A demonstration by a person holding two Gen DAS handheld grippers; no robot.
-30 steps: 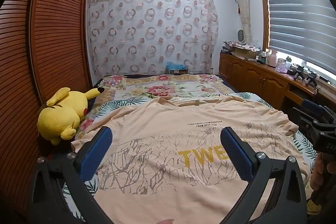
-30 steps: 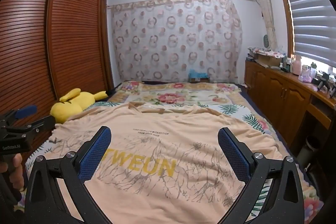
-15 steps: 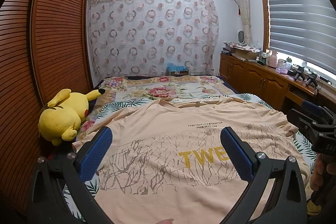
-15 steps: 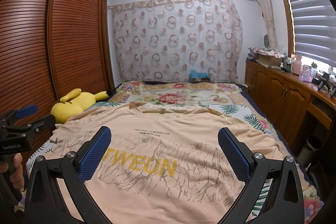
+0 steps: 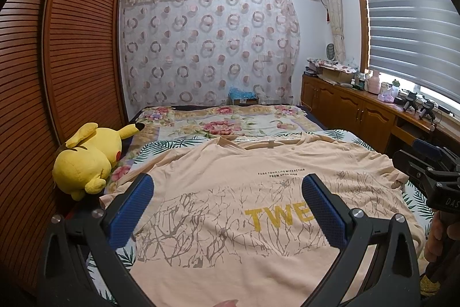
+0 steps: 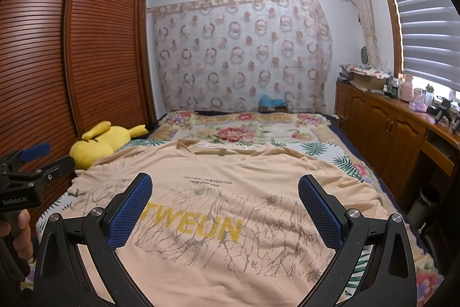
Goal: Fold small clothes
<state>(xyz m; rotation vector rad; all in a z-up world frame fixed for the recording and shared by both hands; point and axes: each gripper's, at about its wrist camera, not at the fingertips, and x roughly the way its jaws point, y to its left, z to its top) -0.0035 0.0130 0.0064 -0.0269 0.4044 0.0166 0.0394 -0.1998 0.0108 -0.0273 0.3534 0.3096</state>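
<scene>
The shirt lies flat and face up on the bed, beside the plush. Nothing is folded yet. Both the left gripper and right gripper hover above it, jaws wide apart and empty.
</scene>
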